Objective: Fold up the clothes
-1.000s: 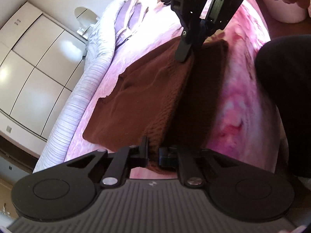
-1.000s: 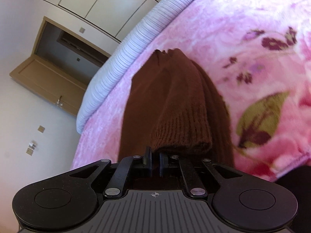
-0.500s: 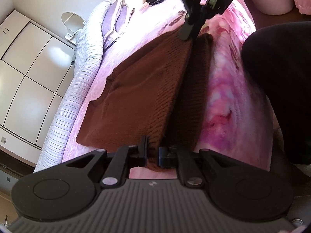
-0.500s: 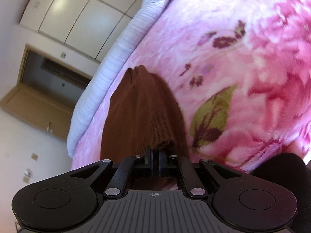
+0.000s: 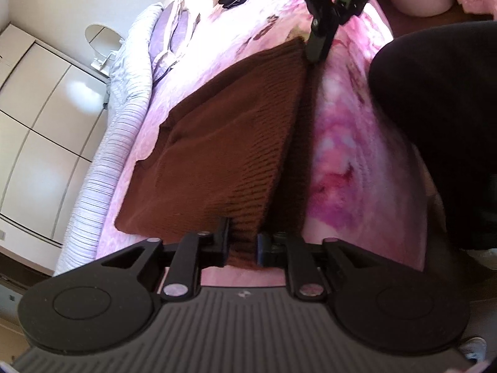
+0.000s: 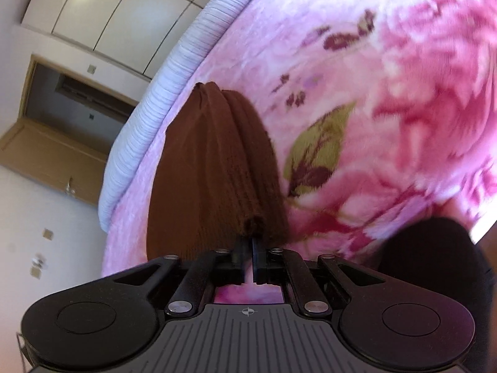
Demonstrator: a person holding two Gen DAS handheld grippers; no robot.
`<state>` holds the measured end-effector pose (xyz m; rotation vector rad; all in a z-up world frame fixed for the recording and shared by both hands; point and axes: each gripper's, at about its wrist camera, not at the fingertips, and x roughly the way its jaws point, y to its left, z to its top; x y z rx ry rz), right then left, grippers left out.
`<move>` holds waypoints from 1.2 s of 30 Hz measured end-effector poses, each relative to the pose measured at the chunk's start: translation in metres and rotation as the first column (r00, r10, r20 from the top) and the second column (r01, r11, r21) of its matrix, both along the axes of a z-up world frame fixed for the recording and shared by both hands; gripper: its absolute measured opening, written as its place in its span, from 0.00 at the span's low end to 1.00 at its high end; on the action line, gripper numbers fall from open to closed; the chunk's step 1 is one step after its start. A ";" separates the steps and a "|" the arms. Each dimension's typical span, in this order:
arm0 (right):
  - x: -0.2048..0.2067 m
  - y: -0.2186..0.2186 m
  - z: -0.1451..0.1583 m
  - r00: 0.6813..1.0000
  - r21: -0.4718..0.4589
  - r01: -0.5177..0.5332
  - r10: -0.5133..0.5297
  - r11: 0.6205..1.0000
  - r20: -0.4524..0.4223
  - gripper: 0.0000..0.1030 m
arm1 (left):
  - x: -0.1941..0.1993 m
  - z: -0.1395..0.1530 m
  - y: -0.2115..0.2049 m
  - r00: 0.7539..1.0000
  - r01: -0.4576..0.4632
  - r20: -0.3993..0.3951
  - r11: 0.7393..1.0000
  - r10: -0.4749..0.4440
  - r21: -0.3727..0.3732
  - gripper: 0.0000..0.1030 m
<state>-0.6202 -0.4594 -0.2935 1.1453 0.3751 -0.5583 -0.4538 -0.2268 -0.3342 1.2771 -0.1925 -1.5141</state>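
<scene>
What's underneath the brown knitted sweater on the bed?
The brown knitted sweater lies folded on a pink floral blanket, which shows all around it. Whatever lies directly beneath the sweater is covered.

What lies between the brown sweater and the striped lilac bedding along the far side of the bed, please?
Only a bare strip of the pink floral blanket separates the brown sweater from the striped lilac bedding; both wrist views show it.
</scene>
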 end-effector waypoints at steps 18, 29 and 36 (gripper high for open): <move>0.129 -0.038 0.070 0.910 -0.539 -0.391 0.225 0.746 -0.348 0.14 | 0.074 0.078 -0.034 0.938 -0.069 -0.342 0.998 0.061 -0.012 0.21; 0.210 -0.159 0.020 0.871 -0.467 -0.427 0.213 0.775 -0.444 0.17 | 0.087 0.030 -0.078 0.937 -0.078 -0.333 0.994 0.100 0.079 0.21; 0.181 -0.150 0.013 0.891 -0.440 -0.375 0.186 0.816 -0.415 0.35 | 0.091 0.033 -0.075 0.927 -0.099 -0.356 0.993 0.116 0.066 0.20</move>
